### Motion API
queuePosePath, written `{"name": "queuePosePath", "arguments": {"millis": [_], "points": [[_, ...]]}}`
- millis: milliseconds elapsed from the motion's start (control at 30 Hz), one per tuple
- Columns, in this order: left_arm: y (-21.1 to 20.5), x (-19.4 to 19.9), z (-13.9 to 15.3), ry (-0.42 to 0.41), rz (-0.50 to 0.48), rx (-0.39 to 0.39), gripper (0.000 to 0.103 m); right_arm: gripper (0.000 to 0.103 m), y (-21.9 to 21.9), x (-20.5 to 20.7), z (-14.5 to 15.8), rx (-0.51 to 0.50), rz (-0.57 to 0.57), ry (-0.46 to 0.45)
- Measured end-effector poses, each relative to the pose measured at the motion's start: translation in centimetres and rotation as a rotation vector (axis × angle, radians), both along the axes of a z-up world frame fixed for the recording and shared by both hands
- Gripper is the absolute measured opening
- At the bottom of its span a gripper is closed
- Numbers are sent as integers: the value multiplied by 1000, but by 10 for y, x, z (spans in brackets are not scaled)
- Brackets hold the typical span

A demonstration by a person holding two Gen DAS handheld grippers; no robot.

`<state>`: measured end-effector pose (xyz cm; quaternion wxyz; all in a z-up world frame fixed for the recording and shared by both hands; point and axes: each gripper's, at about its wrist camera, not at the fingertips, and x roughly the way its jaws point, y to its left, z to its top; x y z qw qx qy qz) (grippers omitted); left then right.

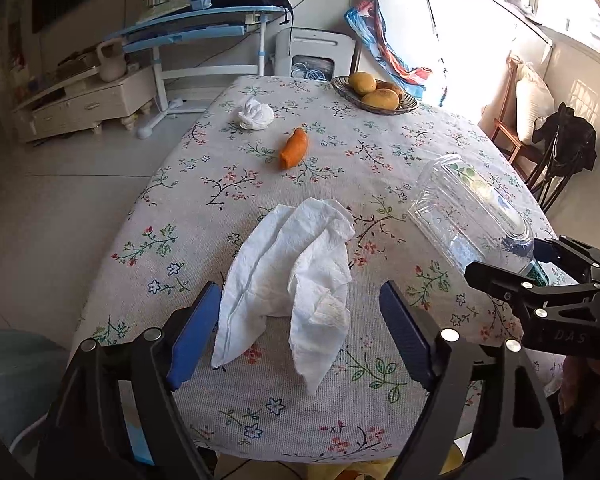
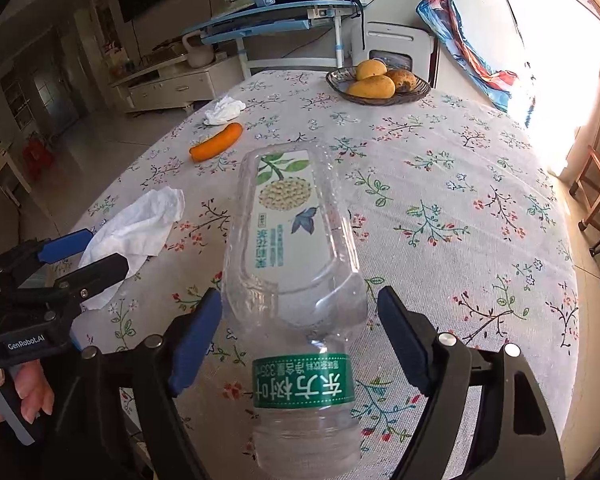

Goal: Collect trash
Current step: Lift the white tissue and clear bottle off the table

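Both claws are wide open, gripping nothing: left gripper (image 1: 300, 340) straddles the loose tissue (image 1: 290, 276), right gripper (image 2: 300, 340) straddles the empty bottle (image 2: 296, 280), probably lined up for grabbing. Carrot (image 1: 294, 148) and crumpled tissue (image 1: 255, 114) sit around 12 o'clock.

Flowered tablecloth (image 2: 440, 208) carries tissues (image 1: 292, 276), carrot (image 1: 294, 148), bottle (image 2: 296, 248), fruit bowl (image 2: 416, 94).

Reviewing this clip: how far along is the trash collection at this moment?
Nothing looks collected yet, and no bin is in view. In hand: the left gripper is open around the loose paper towel, and the right gripper is open around the empty plastic bottle; neither is gripped. Left: both of those, the crumpled tissue and the orange piece on the table.
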<state>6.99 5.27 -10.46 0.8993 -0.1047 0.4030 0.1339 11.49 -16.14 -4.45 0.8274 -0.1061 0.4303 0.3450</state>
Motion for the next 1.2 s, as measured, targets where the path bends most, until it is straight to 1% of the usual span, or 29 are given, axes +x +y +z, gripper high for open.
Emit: {"name": "queuePosePath", "arguments": {"millis": [200, 567, 733, 1033, 1067, 1133, 1200], "points": [[-7, 3, 2, 0, -17, 44, 82, 77, -2, 2, -2, 8, -9, 7], [-3, 6, 0, 6, 2, 39, 85, 77, -2, 0, -5, 14, -8, 13], [1, 7, -3, 11, 14, 18, 85, 77, -2, 1, -4, 16, -9, 12], [10, 8, -6, 1, 43, -47, 84, 77, -1, 0, -2, 19, -3, 12], [10, 8, -6, -2, 46, -50, 83, 77, 0, 0, -3, 20, -1, 13], [10, 9, -6, -6, 48, -53, 78, 69, 0, 0, -3, 19, 2, 15], [11, 9, -6, -7, 48, -62, 70, 63, 2, 1, -5, 14, 3, 20]]}}
